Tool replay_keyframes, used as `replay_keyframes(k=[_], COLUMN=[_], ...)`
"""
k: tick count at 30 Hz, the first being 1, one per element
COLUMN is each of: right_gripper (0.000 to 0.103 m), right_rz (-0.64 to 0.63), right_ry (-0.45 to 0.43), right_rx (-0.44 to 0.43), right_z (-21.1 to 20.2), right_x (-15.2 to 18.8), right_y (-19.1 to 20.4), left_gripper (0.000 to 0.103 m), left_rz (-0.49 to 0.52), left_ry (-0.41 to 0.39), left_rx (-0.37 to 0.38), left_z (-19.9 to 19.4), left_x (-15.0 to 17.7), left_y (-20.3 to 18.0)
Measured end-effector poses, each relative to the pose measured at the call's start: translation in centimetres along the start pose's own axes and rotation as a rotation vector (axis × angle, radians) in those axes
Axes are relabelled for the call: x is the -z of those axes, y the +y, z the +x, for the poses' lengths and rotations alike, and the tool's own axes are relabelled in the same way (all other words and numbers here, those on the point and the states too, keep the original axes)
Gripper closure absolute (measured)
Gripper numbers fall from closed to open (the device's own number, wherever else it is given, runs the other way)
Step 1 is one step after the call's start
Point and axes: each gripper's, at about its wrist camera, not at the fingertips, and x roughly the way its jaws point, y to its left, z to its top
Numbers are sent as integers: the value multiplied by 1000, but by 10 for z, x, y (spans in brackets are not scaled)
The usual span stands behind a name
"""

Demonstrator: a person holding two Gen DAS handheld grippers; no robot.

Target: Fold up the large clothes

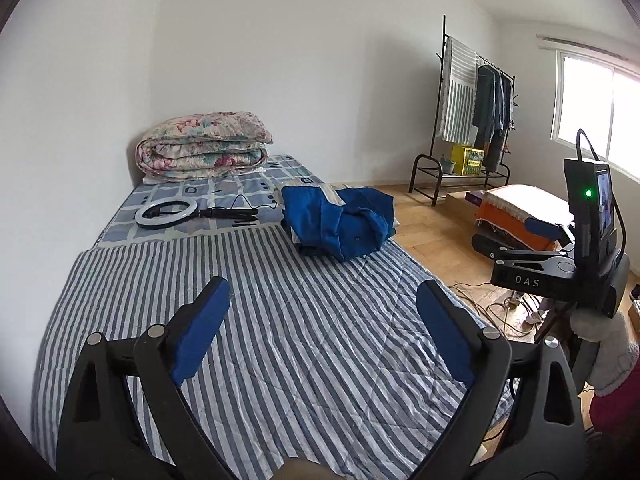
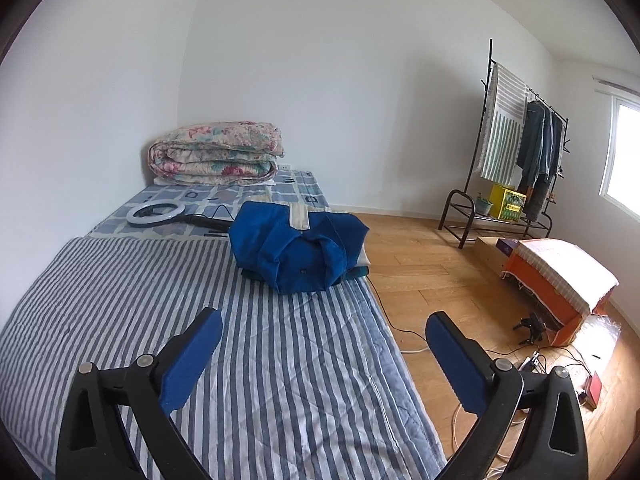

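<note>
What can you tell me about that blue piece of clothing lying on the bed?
The blue garment is a deep blue, sturdy-looking cloth, folded into a bulky bundle with a pale beige strip across its top and a small dark button or snap on the front. It sits near the bed's right edge on the striped quilt, seemingly atop some other folded cloth, pale and teal at its edge. Nothing grips it; both grippers are apart from it.

Soft daylight comes in from the window [image 1: 596, 108] on the right, leaving the white walls evenly bright. It glares on the floor [image 2: 600, 344] beside the bed. Both fisheye views bend straight lines and darken at the corners.
</note>
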Motion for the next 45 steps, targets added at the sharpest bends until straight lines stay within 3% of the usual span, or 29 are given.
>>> replay_keyframes(k=[4,18,45], right_gripper=[0,0,0], right_rz=[12,-13,27], right_ry=[-1,33,53], right_rx=[37,74,72], right_z=[4,25,44], right_x=[14,40,40], right_y=[-1,1,-3], left_gripper=[0,0,0], left_rz=[48,94,97], left_ry=[0,54,55], left_rx=[-31,-72,-64], left_z=[2,16,16], left_x=[9,26,28], left_y=[-6,-18,-14])
